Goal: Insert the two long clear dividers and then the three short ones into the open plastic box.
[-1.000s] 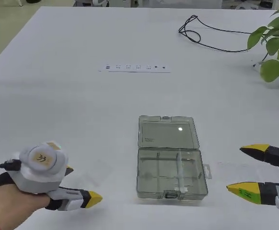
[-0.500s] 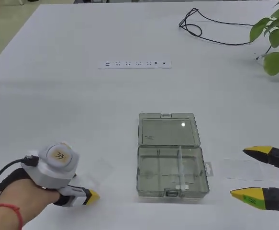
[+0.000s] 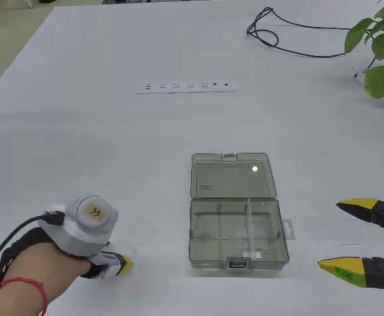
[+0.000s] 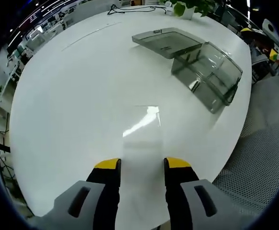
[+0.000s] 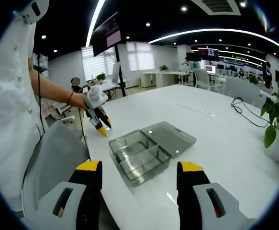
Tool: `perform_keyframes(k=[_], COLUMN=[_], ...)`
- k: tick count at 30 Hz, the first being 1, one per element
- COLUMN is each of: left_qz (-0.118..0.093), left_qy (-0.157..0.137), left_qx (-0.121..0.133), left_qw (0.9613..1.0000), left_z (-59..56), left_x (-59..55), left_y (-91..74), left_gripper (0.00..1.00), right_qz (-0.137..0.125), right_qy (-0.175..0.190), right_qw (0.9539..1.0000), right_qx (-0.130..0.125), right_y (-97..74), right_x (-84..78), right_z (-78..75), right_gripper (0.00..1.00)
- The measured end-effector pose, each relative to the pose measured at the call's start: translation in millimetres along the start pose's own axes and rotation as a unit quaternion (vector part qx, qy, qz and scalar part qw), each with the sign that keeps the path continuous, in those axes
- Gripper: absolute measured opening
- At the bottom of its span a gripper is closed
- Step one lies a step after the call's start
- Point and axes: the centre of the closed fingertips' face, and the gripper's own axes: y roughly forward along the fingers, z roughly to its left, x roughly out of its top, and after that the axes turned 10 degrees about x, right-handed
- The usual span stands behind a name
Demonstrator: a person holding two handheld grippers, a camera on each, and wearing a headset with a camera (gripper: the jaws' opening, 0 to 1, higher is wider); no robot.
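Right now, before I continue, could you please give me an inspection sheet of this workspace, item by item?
Surface: white table, flat, no spill seen.
Job's things: plastic box open, lid laid flat behind; one clear divider upright inside; a clear piece, likely a divider, on the table before the left claw.
Clutter: power strip far behind the box.
Grippers: left claw open, low over the table; right claw open, right of the box, holding nothing.
Cables: black cable looped at the far right.
Surroundings: plant at the far right; mesh chair; office beyond.
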Motion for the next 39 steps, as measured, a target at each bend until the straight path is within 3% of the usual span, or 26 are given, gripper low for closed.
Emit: perform_keyframes(k=[8,15,24,28,31,34,39], left_qz=[0.006,0.005,-0.009,-0.024,-0.049,-0.065,-0.118], left_qy=[0.000,-0.019,-0.040,-0.057,-0.085,-0.095,-0.139], left_qx=[-0.006,-0.017,-0.026,-0.031,-0.039,-0.038,-0.050], left_qw=[1.0000,0.9997,0.9988,0.9976,0.9944,0.9927,0.9819], left_z=[-0.5,0.5,-1.0,-2.2,-3.6,-2.8,-4.2], left_x=[0.4,1.7,2.8,3.6,11.5,16.5,38.9], left_y=[0.2,-0.3,-2.1,-5.1,-13.3,-21.1,-43.1], left_gripper=[0.32,0.31,0.30,0.30,0.30,0.30,0.30], right_qz=[0.001,0.006,0.008,0.004,0.001,-0.004,-0.020], right_qy=[-0.002,-0.003,-0.002,0.000,0.001,0.004,0.018], right_qw=[1.0000,1.0000,1.0000,1.0000,1.0000,1.0000,0.9996], right_qx=[0.000,0.000,0.001,0.003,0.004,0.004,0.003], right_y=[0.5,3.1,7.9,10.1,12.3,14.6,20.0], right_x=[0.3,-1.3,3.9,9.6,15.2,20.7,36.4], right_z=[2.8,5.0,6.6,7.9,9.9,11.0,13.3], right_gripper=[0.64,0.64,0.64,0.64,0.64,0.63,0.62])
